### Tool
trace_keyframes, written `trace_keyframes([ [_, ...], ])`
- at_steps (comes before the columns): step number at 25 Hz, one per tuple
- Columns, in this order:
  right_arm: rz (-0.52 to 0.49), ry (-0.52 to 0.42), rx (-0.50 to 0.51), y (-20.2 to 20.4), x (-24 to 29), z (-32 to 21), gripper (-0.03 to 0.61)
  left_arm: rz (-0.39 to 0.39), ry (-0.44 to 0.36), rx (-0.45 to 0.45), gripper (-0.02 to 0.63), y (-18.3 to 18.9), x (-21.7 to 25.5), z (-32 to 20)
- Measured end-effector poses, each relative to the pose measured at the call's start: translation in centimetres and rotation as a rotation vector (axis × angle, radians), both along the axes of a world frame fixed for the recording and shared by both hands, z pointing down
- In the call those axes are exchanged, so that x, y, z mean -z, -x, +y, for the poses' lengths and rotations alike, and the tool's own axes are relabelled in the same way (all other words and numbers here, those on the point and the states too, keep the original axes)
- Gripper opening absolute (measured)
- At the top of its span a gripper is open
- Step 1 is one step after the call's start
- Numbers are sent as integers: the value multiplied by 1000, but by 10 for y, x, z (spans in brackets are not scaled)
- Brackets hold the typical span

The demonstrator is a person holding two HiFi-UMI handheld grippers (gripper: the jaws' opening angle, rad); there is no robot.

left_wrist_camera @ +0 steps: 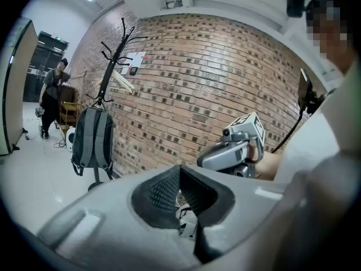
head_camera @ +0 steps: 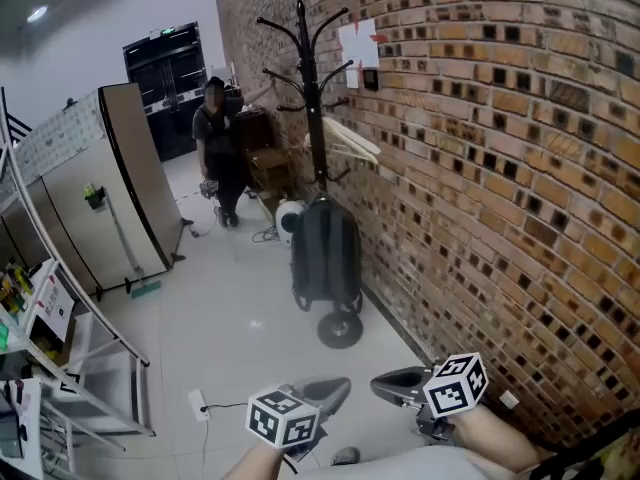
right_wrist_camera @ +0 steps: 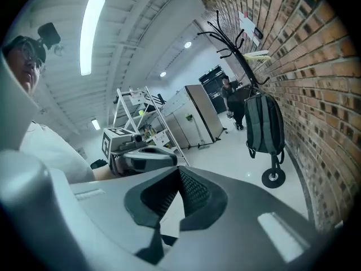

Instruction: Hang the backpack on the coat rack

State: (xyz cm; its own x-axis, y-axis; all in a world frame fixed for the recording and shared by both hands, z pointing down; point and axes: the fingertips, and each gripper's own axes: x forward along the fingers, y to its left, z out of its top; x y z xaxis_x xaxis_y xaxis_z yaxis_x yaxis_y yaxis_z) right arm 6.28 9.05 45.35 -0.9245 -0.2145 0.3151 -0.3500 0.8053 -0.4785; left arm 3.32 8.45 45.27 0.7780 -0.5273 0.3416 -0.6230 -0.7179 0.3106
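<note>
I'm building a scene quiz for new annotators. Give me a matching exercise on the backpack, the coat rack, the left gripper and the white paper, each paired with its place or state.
1 backpack
2 coat rack
3 left gripper
4 white paper

A stuck on the brick wall
B shut, nothing held
C hangs on the rack, clear of the floor
D stands on a round base

Pairs: 1-C, 2-D, 3-B, 4-A
</note>
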Motion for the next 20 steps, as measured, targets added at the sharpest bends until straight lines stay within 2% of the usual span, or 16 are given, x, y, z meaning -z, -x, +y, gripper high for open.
trace_keyframes([
  [2, 23, -3, -2, 0, -8, 8, -2, -1, 7, 5, 0, 2, -1, 7],
  [8, -6, -20, -25, 3, -1, 10, -2, 7, 1, 5, 0, 3, 1, 17],
  [14, 35, -77, -24, 5, -2, 15, -2, 1, -5, 2, 0, 1, 1, 18],
  [20, 31, -72, -30, 2, -2, 19, -2, -4, 0, -2, 0, -3, -2, 22],
])
